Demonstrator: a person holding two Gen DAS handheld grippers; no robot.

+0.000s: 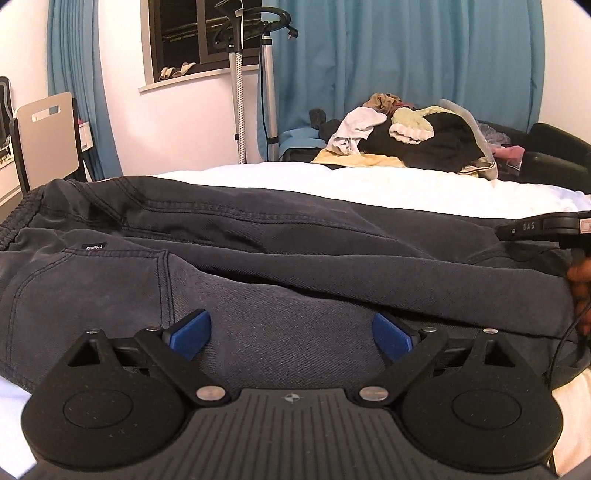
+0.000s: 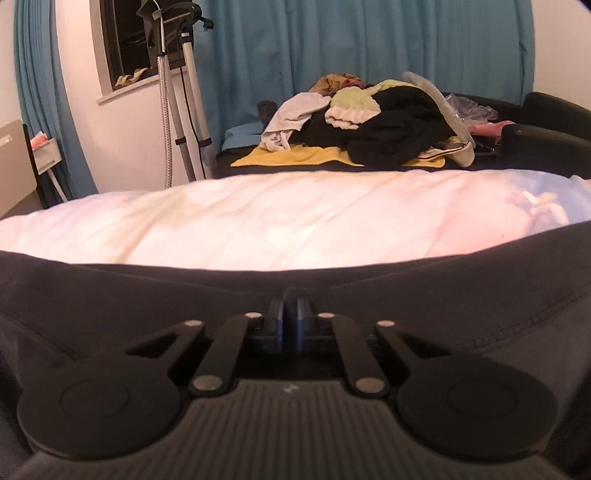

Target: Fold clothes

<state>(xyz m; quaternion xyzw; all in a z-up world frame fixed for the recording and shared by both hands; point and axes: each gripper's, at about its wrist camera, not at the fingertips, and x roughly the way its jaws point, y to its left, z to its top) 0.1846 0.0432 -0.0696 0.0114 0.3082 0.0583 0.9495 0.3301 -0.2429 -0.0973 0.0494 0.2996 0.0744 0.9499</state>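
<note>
Trousers (image 1: 295, 258) on bed (image 2: 295, 218); right tongs (image 2: 290, 325) pinch fabric, left tongs (image 1: 291, 334) agape.

Brightness: both views show an evenly lit indoor room, with warm light from above; the lamp itself is out of view.
Window: the window (image 1: 201, 35) is black, giving no light.
Glare: the white bedding (image 2: 295, 218) is overexposed in the right wrist view, its folds washed to pale pink.
Shadows: soft and shallow, lying in the creases of the dark trousers (image 1: 258, 258).
Distortion: strong fisheye bending; the blue curtain (image 1: 406, 55) and walls bow at the edges, and the corners go black.
Focus: fairly sharp in the middle, with the trouser stitching readable; the clothes pile (image 2: 369, 122) is slightly soft.
</note>
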